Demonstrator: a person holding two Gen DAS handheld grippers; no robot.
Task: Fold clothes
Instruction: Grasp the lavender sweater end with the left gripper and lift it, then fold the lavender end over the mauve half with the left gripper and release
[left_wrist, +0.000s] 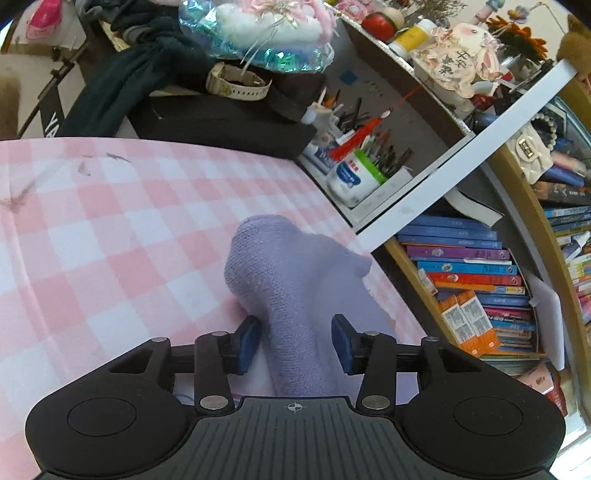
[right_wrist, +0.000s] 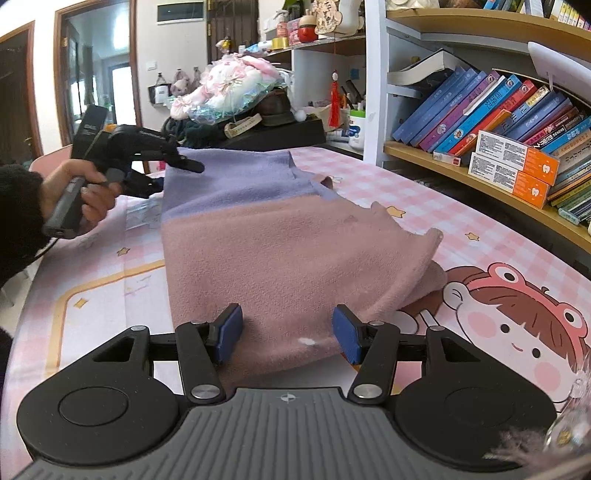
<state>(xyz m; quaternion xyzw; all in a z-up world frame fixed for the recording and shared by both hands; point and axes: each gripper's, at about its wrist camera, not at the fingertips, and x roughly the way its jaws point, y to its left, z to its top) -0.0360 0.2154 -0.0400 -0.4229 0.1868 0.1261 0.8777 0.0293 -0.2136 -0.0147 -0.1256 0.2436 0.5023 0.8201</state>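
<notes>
Cloth: purple-pink towel (right_wrist: 280, 236) on desk (right_wrist: 461, 221), long axis from my right jaws (right_wrist: 288, 332) toward left jaws (left_wrist: 295, 343).
Jaws: both spread, straddling towel ends, not pinching.

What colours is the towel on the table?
The towel is purple at one end, dusty pink at the other; right wrist view.
</notes>
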